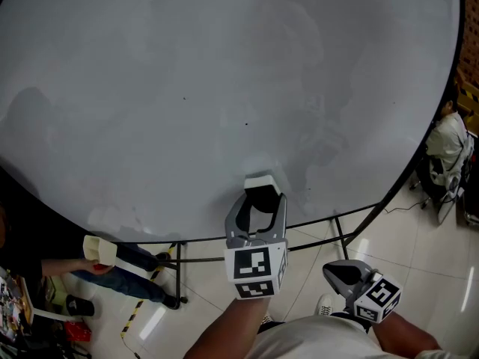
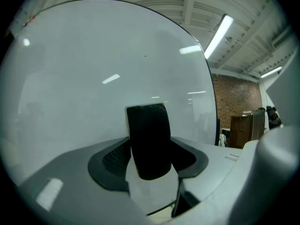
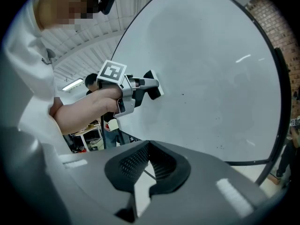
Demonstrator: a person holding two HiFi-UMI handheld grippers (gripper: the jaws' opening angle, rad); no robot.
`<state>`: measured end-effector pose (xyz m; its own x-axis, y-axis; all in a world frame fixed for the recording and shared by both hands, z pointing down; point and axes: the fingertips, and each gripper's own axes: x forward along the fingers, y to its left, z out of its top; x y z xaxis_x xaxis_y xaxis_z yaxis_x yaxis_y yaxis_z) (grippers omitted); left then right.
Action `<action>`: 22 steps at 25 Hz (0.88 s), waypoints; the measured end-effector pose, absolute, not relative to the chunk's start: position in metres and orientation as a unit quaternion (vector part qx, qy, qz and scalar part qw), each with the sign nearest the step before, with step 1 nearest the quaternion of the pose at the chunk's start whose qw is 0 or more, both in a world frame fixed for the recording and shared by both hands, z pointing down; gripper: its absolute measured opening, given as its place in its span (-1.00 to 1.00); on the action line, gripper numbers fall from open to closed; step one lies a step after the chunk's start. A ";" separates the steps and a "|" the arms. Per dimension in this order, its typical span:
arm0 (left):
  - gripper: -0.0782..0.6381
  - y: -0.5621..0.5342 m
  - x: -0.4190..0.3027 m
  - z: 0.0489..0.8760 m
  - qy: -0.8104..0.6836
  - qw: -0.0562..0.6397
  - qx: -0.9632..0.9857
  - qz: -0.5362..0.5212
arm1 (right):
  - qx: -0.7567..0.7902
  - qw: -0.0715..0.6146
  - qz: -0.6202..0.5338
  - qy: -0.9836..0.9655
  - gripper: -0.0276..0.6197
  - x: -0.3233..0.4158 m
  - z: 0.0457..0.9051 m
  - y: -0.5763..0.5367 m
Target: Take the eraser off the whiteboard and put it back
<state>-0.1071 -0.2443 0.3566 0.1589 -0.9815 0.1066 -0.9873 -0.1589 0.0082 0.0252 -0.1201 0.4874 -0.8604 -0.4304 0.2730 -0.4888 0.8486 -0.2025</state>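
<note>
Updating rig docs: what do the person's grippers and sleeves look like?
The left gripper and right gripper both have grey moulded bodies with black dimpled pads. Each carries a white cube printed with black square markers. No cables show. The person wears a white short-sleeved top, leaving the forearms bare.

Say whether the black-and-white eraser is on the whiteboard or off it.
On it: the right gripper view shows the black-and-white block eraser with its white end against the large white whiteboard, left gripper closed round it.
</note>
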 end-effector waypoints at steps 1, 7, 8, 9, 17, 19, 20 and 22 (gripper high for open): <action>-0.05 -0.243 -0.106 0.357 -0.647 0.015 0.760 0.060 | 0.241 0.108 0.135 -0.955 -0.91 0.025 0.488 -0.120; -0.05 -0.236 -0.107 0.365 -0.627 -0.051 0.764 0.142 | 0.240 0.108 0.136 -0.955 -0.91 0.023 0.488 -0.117; -0.04 -0.234 -0.107 0.367 -0.620 -0.052 0.769 0.148 | 0.242 0.107 0.136 -0.955 -0.91 0.023 0.487 -0.117; -0.05 -0.231 -0.105 0.368 -0.610 -0.050 0.776 0.150 | 0.243 0.106 0.137 -0.954 -0.91 0.024 0.487 -0.118; -0.04 -0.188 -0.086 0.387 -0.514 0.007 0.850 0.116 | 0.247 0.082 0.143 -0.955 -0.91 0.025 0.471 -0.123; -0.04 -0.180 -0.091 0.390 -0.515 0.017 0.850 0.113 | 0.244 0.072 0.144 -0.956 -0.91 0.022 0.464 -0.123; -0.04 -0.177 -0.092 0.389 -0.514 0.022 0.851 0.108 | 0.241 0.063 0.146 -0.957 -0.91 0.021 0.459 -0.123; -0.05 -0.172 -0.093 0.387 -0.511 0.029 0.853 0.101 | 0.234 0.047 0.150 -0.959 -0.91 0.016 0.448 -0.121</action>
<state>-0.0933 -0.1716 0.3875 0.4575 -0.8661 0.2016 -0.8776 -0.4763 -0.0547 0.0161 -0.1208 0.4484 -0.8863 -0.4346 0.1598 -0.4627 0.8456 -0.2662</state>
